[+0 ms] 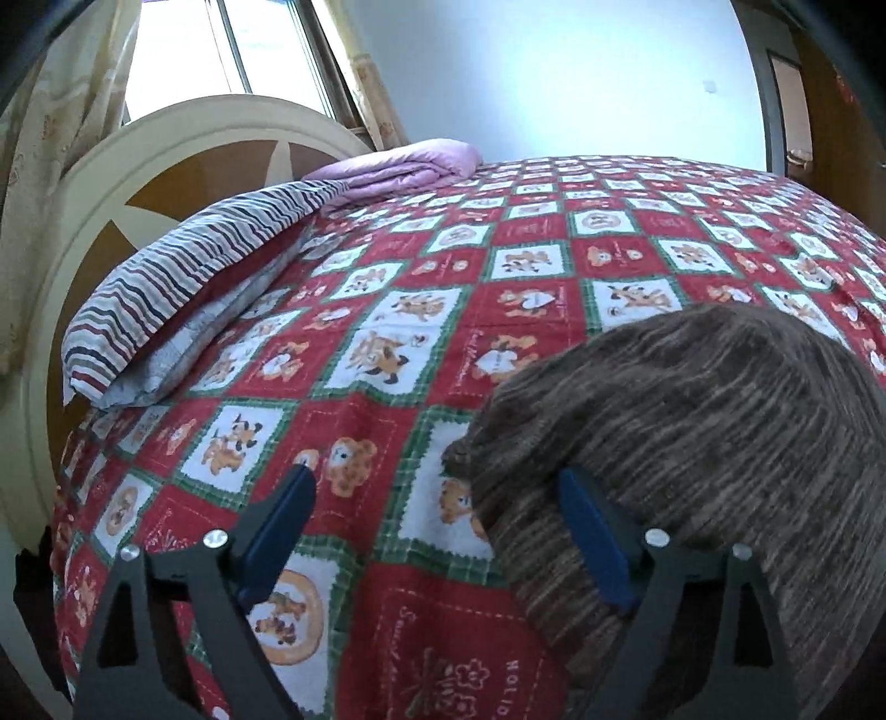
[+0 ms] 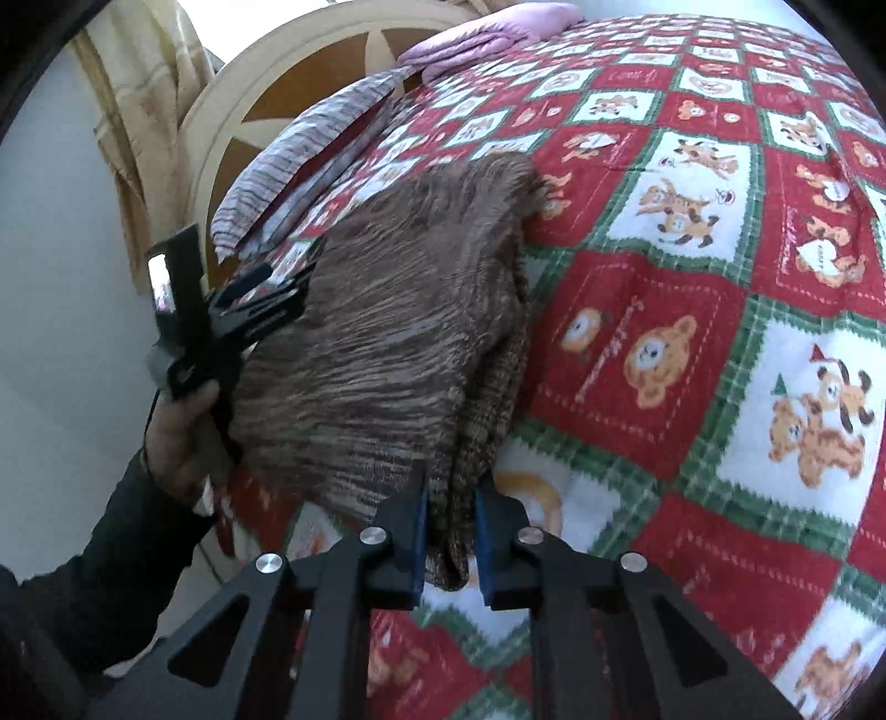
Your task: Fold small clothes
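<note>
Right wrist view: right gripper point(image 2: 449, 531) is sitting nearly closed, its blue pads point(image 2: 420, 540) pinching a bunched edge of the brown knit garment point(image 2: 387, 332), which is hanging down between them. Garment is lying folded over on itself on the bed, on the red-and-green teddy-bear bedspread point(image 2: 664, 332), near the bed's edge. Just left of it, left gripper point(image 2: 260, 288) is showing side-on, gripped by a hand point(image 2: 183, 437) in a dark sleeve point(image 2: 111, 554), its tips at the garment's left edge (contact is not clear).

Left wrist view: left gripper point(image 1: 437, 526) is standing wide, nothing clamped; one pad is hovering over bare bedspread point(image 1: 387, 277), the other is sitting against the garment's point(image 1: 692, 443) edge. Farther back, a striped pillow point(image 1: 183, 299) is lying along the cream headboard point(image 1: 166, 144), and a folded lilac blanket point(image 1: 410, 163) is resting at the far corner. Curtain point(image 1: 66, 111) and window point(image 1: 221, 50) are showing behind.
</note>
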Tool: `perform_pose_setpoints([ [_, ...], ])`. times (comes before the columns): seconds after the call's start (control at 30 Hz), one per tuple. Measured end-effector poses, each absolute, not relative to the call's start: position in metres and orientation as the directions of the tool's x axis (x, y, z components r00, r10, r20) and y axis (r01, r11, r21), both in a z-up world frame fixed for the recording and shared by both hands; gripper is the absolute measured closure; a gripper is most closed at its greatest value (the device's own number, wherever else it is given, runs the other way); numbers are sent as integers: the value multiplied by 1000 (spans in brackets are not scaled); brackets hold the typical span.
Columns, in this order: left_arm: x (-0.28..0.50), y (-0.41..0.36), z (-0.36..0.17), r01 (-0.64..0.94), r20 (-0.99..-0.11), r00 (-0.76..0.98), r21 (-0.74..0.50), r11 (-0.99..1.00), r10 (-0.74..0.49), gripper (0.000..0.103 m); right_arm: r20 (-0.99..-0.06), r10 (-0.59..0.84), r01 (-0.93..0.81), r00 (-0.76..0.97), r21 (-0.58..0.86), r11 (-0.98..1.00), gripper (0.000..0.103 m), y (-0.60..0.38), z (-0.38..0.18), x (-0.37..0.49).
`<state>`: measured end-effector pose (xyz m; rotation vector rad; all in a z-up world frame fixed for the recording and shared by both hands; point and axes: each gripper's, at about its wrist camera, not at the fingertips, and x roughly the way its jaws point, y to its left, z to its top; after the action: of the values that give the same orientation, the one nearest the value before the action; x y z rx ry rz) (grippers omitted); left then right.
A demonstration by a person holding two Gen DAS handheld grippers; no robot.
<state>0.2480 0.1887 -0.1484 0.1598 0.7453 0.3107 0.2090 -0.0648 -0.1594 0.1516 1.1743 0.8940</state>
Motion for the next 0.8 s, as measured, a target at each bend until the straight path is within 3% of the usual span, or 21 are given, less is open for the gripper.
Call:
perform_pose_setpoints([
  [0.13, 249, 188, -150, -227, -639, 691, 253, 940, 339, 5, -782, 614, -511, 110, 485, 710, 90, -70, -168, 209],
  [0.53, 218, 172, -128, -164, -653, 710, 210, 964, 263, 0, -758, 641, -457, 124, 529, 715, 89, -75, -175, 215],
  [0.7, 221, 163, -133, -157, -669, 687, 244, 957, 283, 0, -768, 618, -454, 168, 497, 740, 82, -76, -170, 207],
  [0.8, 211, 161, -131, -161, -675, 690, 209, 965, 261, 0, -782, 578, -448, 231, 442, 777, 71, -78, -160, 203],
])
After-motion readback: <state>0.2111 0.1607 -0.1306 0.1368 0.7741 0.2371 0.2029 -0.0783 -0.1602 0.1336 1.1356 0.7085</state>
